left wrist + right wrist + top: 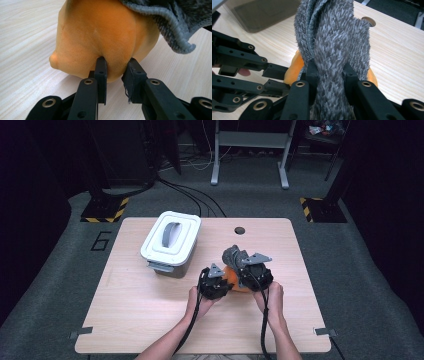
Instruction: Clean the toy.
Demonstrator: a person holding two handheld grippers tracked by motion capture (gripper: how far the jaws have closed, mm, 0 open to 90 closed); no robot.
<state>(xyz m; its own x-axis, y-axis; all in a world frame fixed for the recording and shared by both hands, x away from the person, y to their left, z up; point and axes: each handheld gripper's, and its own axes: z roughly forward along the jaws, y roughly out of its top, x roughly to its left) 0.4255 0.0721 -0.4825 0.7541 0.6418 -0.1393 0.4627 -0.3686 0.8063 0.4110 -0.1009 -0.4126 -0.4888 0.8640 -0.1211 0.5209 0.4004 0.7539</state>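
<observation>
We hold the left claw (116, 66) clenched on the orange foam form (105, 35): in the left gripper view its two black jaws pinch a bulge at the near lower edge of that form, the pads pressing into the soft surface with only a narrow gap between them. We keep the right claw (329, 68) clamped on the grey sock (334, 42); in the right gripper view the fuzzy fabric is bunched up tight between the jaws and rises above them in a twisted fold.

The orange foam form is smooth, rounded and matte, with a small nub on one side, and it rests on the pale wooden tabletop (150, 320). The grey sock is knitted, speckled dark and light, with a ribbed hem; it is draped over the top of the orange foam form, and part of the hem hangs off one side. In the high view the orange foam form (234, 281) sits between the two claws, with the grey sock (234, 255) standing up just behind it.

A white lidded bin (171, 242) with a grey handle on its lid stands on the tabletop to the left of the orange foam form, apart from it. Its lid is on, so we cannot tell what is inside.
</observation>
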